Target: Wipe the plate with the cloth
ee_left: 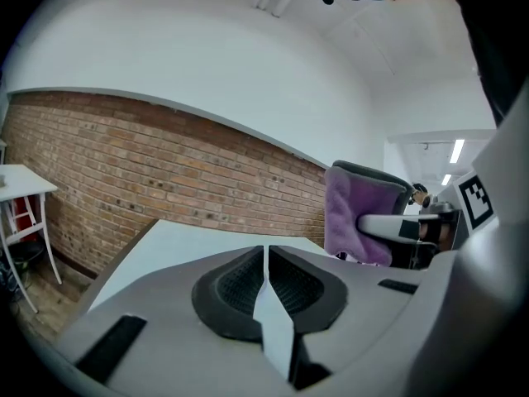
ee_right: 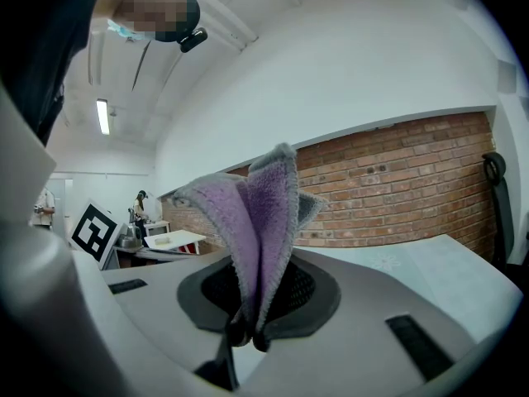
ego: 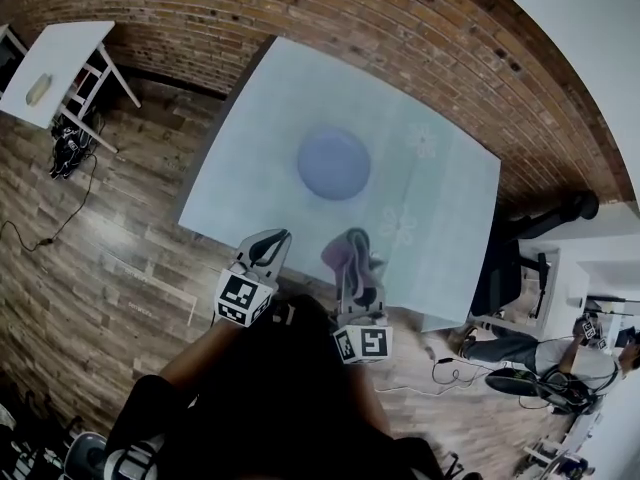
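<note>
The operator's arms (ego: 195, 366) enter from the bottom edge of the head view and carry both tools side by side at the lower centre of the frame, over the near edge of the counter (ego: 250, 158).

Left tongs (ego: 272, 240): the jaws are fully together. The left gripper view shows the two dark pads (ee_left: 235, 286) meeting along a thin line with nothing between them.

Right tongs (ego: 358, 268): the jaws are clamped on the cloth (ego: 346, 250). In the right gripper view the purple cloth (ee_right: 263, 222) is pinched by its lower edge between the pads and stands upright in loose folds, with a grey underside showing at its top. In the left gripper view the same cloth (ee_left: 354, 215) appears at the right of the frame, draped over the tip of the right tongs (ee_left: 388, 226).

The counter is a pale blue-white rectangle, set diagonally across the centre of the head view, with faint flower motifs toward its right side. The plate (ego: 333, 163), round and blue-violet, lies on the counter at the centre of the frame, above both tools and well apart from the cloth. Neither tool touches the plate.

A wood plank floor (ego: 90, 258) fills the left of the head view. A brick wall (ego: 400, 38) runs behind the counter across the top. A small white table (ego: 58, 58) stands at the upper left, and a second person (ego: 535, 353) sits at the lower right.
</note>
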The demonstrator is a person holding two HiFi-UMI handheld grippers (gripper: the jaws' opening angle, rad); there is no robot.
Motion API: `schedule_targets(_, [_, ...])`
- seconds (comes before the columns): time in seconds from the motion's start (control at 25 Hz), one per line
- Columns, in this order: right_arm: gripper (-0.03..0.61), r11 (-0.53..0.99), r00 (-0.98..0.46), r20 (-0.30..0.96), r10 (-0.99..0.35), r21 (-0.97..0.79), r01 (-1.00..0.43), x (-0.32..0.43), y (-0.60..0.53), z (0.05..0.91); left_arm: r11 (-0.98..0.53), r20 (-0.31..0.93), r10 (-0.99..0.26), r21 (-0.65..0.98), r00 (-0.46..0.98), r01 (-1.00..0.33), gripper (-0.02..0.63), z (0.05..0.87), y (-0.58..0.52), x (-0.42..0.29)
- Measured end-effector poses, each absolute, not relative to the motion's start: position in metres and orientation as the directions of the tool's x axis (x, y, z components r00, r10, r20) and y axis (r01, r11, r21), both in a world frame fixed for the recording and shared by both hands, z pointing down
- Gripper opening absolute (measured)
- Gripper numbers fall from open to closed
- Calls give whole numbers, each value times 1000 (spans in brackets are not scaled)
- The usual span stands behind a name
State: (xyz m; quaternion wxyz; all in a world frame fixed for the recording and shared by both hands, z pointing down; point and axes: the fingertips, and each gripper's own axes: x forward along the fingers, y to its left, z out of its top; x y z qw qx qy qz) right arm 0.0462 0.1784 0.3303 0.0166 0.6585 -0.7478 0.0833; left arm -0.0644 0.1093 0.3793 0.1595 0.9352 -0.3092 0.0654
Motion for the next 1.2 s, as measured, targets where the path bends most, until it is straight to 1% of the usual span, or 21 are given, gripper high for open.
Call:
schedule_targets(0.28, [64, 93, -109, 158, -981, -105, -990, 53, 163, 341, -738, 274, -536, 307, 799, -601, 41, 407, 81, -52])
schedule_targets(0.52, [63, 105, -121, 167, -978, -103, -989, 66, 133, 353, -701, 323, -533, 350, 782, -622, 41, 436, 45, -36])
schedule_targets(0.84, [64, 127, -154, 227, -962, -130, -983, 90, 86, 381, -622, 450, -500, 408, 740, -669, 43, 500, -5, -5])
schedule_targets(0.88, [63, 131, -160, 234, -959, -137, -982, 93, 80, 386, -608, 464, -496, 419, 734, -675, 51, 509, -12, 0])
schedule_targets(0.96, [63, 137, -170, 249, -953, -146, -980, 100, 70, 396, -583, 492, -483, 436, 724, -686, 108, 528, -23, 11])
schedule_targets(1.2, [63, 132, -185, 286, -940, -195, -972, 122, 45, 429, -489, 591, -457, 458, 665, -742, 140, 595, -58, 28])
